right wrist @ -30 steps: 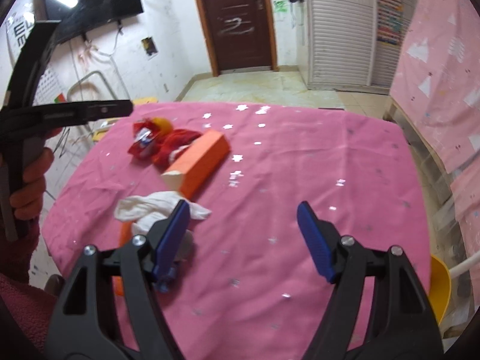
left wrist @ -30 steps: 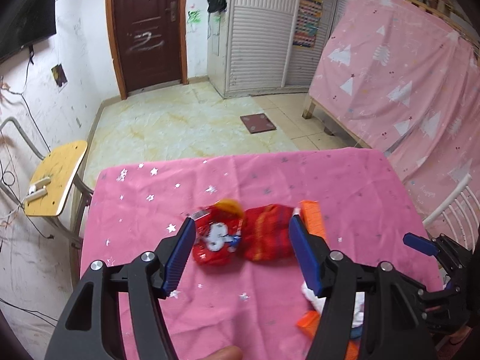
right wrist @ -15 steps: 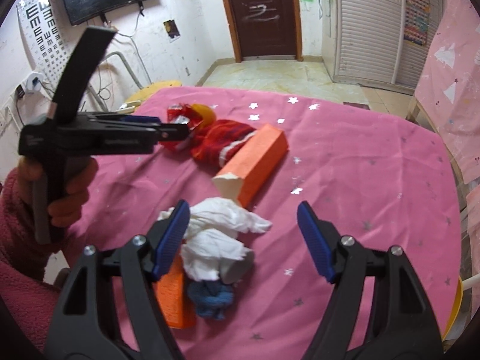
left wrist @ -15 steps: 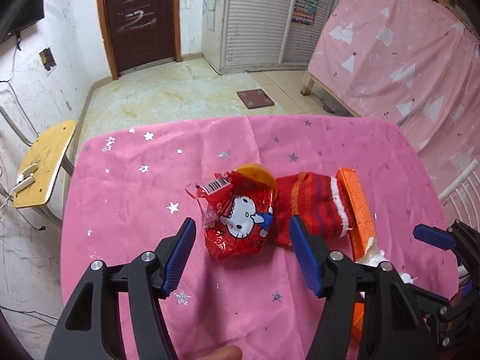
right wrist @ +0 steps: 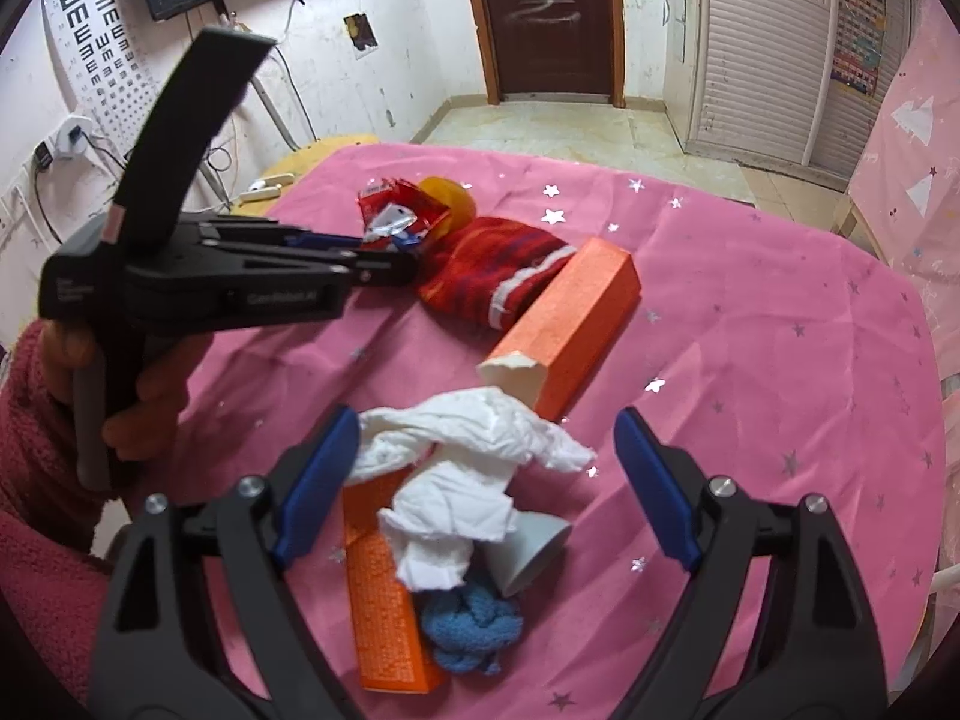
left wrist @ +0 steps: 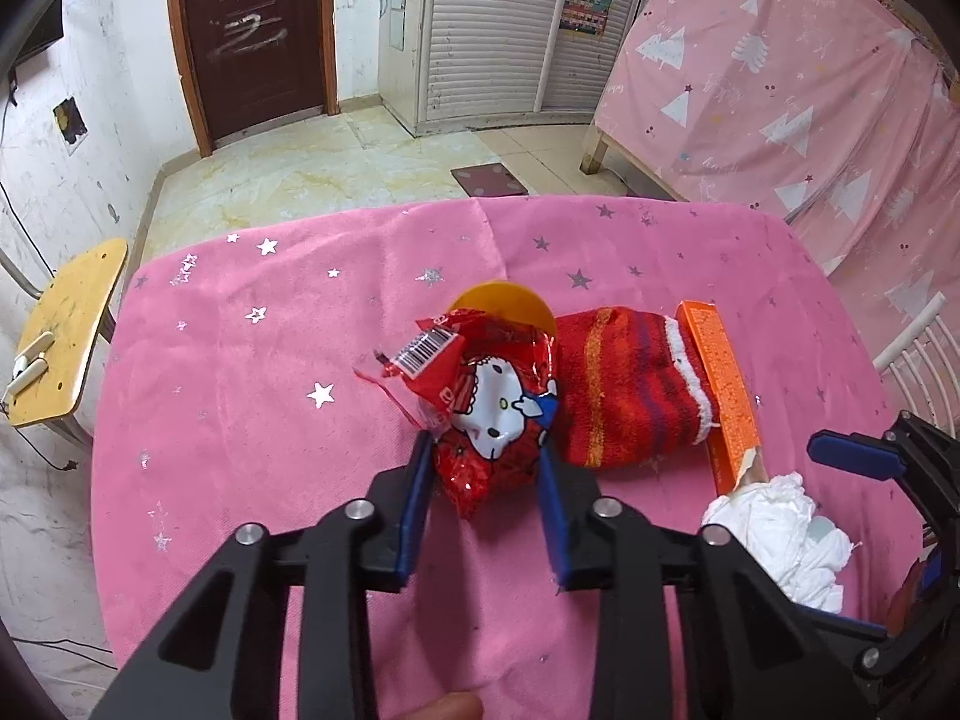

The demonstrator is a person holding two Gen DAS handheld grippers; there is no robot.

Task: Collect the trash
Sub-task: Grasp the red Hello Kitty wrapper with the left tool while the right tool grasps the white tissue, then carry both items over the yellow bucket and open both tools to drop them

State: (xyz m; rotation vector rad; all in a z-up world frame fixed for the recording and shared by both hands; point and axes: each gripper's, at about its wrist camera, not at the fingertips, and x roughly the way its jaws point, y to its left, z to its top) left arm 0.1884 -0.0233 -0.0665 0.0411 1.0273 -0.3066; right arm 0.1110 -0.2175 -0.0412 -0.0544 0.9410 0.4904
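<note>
Left gripper [left wrist: 486, 474] is closing its jaws on the red snack wrapper [left wrist: 486, 414], which is sitting between them w/ pads pressing its lower end; next move prob. calls for lifting it off. Right gripper [right wrist: 486, 480] is opening wide, straddling the crumpled tissue [right wrist: 462, 480], not touching. Counting: 1 wrapper, 1 tissue wad, 2 orange boxes [right wrist: 570, 324].

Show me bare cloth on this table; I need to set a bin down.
Free: the tablecloth right of the orange box, and the far strip beyond the red wrapper. Crowded: the tissue, sock and box cluster.
</note>
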